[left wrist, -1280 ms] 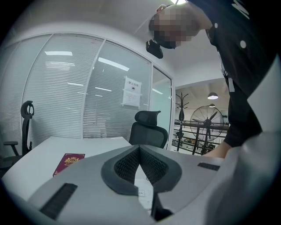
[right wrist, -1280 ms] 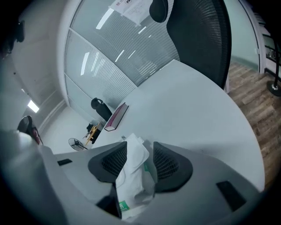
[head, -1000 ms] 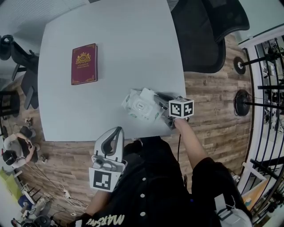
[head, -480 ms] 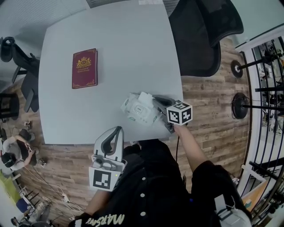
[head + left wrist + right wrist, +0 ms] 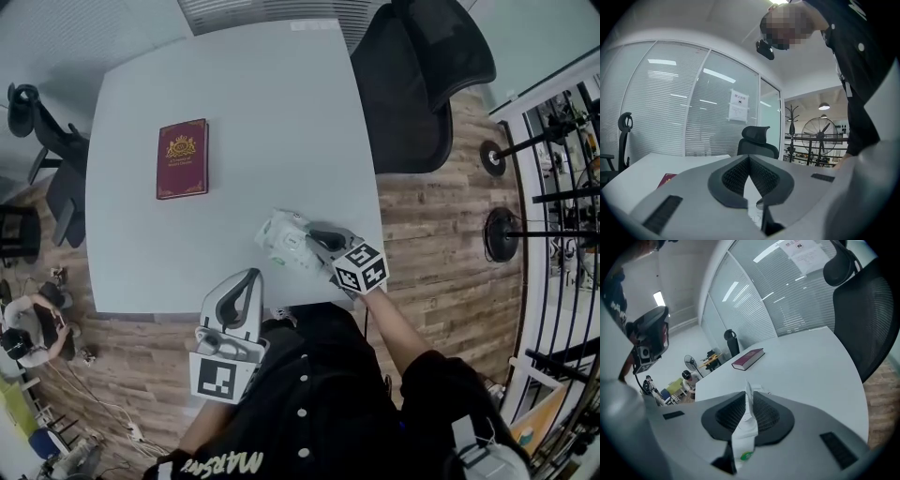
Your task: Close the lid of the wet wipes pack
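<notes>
Near the pale grey table's (image 5: 234, 112) front edge sits the white soft-plastic wet wipes pack (image 5: 284, 239), its thin film edge pinched by the right gripper (image 5: 747, 411), whose jaws have just been closing. Tugging that film could drag the pack off the edge or crumple it. Beside the table, the left gripper (image 5: 749, 174) waits closed and empty.

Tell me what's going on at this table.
A person works at a white table with a gripper in each hand. The right gripper has just been closing its jaws, and they pinch a thin white edge of the wet wipes pack near the table's front edge. The left gripper is shut and empty, held back from the pack. A red book lies apart.
</notes>
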The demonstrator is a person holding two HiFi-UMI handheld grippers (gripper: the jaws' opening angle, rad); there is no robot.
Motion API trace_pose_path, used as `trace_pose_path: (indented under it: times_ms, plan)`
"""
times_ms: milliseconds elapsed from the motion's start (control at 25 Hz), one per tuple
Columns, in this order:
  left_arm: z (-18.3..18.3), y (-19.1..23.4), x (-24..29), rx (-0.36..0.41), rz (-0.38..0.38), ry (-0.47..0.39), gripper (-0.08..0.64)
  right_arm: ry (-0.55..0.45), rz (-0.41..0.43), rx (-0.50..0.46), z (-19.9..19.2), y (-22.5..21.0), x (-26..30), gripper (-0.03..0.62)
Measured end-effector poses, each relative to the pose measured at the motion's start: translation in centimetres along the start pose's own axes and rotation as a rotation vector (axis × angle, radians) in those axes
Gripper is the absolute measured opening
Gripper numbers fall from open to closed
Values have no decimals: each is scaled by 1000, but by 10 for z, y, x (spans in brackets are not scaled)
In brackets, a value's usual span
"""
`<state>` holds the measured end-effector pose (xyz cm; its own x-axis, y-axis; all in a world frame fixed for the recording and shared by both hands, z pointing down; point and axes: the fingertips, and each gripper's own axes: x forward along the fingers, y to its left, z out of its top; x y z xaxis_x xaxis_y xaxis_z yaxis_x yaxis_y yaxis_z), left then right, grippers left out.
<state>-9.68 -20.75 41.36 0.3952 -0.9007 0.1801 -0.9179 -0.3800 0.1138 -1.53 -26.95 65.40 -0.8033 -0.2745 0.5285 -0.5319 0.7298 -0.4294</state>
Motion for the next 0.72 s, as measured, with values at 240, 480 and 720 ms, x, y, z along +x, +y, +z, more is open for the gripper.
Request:
trace_pose_path:
  times_ms: [240,480,720]
  plan:
    - [2,-3,-4,2,-3,-7,8,8,-27,-55,-6,13,2,75]
    - [0,-4,-7,2,-3,-8,8,21,-14,-59,-16,23,5,87]
    - [-4,-7,-8,-6,-10,0,8,43,-9,-54,-25,28,12,95]
